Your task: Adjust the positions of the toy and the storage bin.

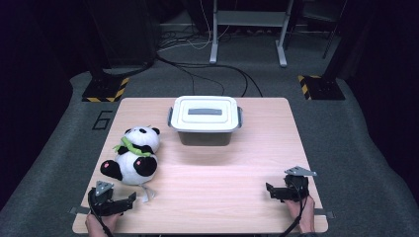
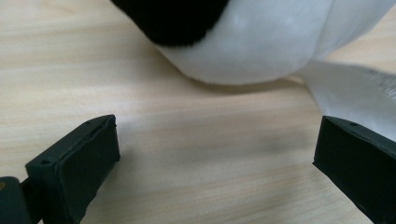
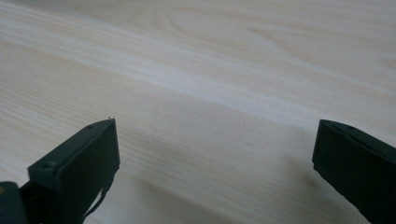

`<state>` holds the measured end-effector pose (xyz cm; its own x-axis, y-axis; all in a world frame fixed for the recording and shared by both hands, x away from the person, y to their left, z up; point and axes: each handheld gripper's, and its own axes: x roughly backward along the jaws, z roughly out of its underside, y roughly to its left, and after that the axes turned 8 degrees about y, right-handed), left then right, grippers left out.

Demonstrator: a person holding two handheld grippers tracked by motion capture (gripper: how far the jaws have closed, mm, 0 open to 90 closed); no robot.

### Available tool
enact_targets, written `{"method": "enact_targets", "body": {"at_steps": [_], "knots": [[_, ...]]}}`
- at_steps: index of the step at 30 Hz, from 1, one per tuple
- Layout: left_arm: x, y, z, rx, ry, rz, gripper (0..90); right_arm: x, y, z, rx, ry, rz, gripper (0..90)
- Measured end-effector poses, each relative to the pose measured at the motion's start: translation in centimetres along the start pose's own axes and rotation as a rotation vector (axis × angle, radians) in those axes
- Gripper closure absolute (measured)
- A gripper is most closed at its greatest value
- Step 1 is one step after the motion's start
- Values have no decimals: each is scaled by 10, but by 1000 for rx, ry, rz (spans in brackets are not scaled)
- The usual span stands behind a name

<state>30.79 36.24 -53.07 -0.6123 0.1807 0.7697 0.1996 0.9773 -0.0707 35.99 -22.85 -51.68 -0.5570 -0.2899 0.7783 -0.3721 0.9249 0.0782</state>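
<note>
Plush panda [image 1: 133, 157], black-and-white, green scarf [image 1: 131, 146]

plush panda [image 1: 133, 155] | black-white, green scarf | lying, table's left

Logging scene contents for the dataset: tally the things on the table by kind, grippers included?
Plush panda: 1
Lidded plastic box: 1
Grippers: 2, the left gripper and the right gripper, both with jaws open on nothing
Total: 4, all on the wooden table
</note>
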Motion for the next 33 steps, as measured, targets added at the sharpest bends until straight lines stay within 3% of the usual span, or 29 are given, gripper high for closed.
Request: {"method": "enact_targets", "body": {"at_steps": [5,7,16,33], "knots": [[-1,-1,0,-21,12,-17,0,5,15,-28,50,-23,-26,8],[-2,-4,-1,-45,30,-43,0,6,20,-39,72,-30,-32,13],[-3,-5,-1,-45,29,-44,0,5,42,-96,156,-66,-63,28],[-3,-5,-1,-48,24,-43,0,-9,72,-188,233,-104,-112,53]]}}
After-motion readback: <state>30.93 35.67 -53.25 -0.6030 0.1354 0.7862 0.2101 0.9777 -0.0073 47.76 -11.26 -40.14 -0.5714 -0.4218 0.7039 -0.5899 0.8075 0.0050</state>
